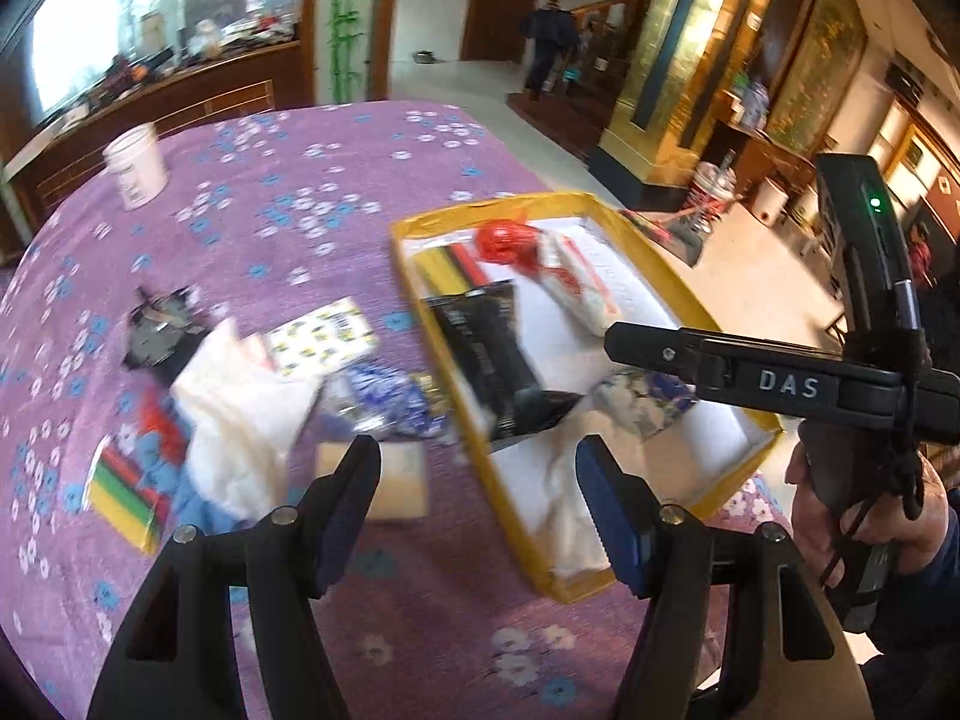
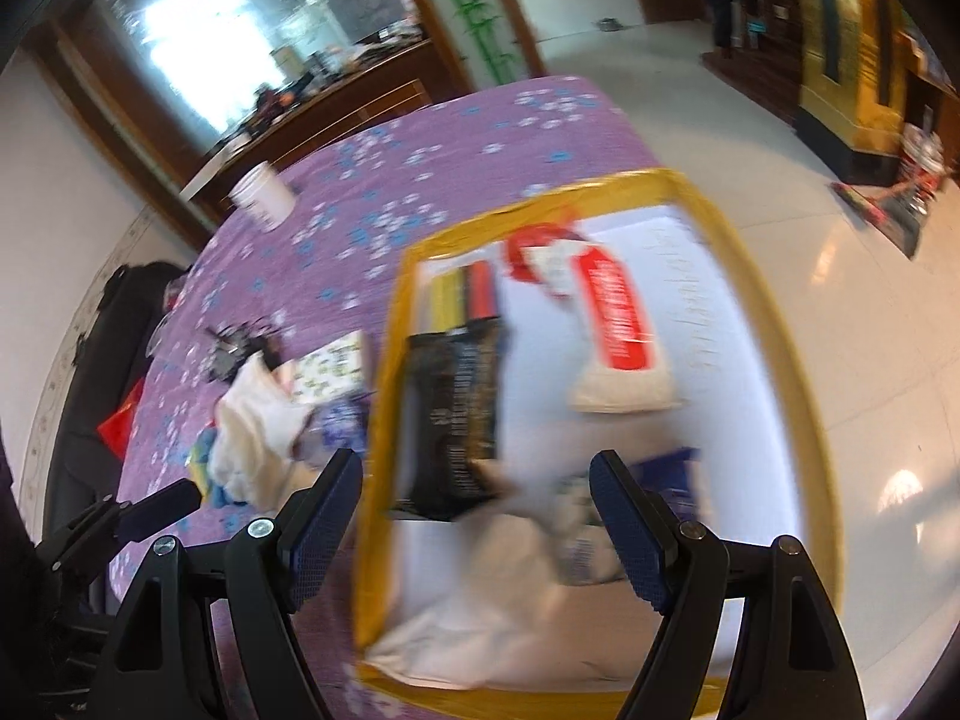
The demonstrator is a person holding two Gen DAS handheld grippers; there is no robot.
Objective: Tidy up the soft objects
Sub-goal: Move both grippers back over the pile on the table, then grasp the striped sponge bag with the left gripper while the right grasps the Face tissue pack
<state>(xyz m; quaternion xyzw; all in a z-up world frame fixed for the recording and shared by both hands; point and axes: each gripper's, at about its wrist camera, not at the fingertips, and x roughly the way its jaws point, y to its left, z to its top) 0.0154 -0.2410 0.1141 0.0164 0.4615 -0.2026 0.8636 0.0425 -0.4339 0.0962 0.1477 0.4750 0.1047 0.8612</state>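
Note:
A yellow-rimmed box (image 1: 654, 267) (image 2: 774, 324) with a white floor lies on the purple flowered tablecloth (image 1: 270, 222). It holds a black pouch (image 1: 492, 354) (image 2: 456, 408), a red-and-white packet (image 1: 570, 282) (image 2: 618, 324), a blue-white packet (image 1: 642, 399) and white cloth (image 2: 498, 612). A pile left of the box has a white cloth (image 1: 240, 414) (image 2: 252, 426), a patterned packet (image 1: 324, 336) and a blue-white bag (image 1: 390, 402). My left gripper (image 1: 477, 498) is open and empty above the box's near-left rim. My right gripper (image 2: 477, 516) is open and empty over the box.
A white plastic jar (image 1: 137, 165) (image 2: 264, 195) stands at the table's far left. A striped colourful packet (image 1: 126, 492) and a dark object (image 1: 159, 336) lie left of the pile. The table's right edge drops to a tiled floor (image 2: 870, 360). A person stands far off.

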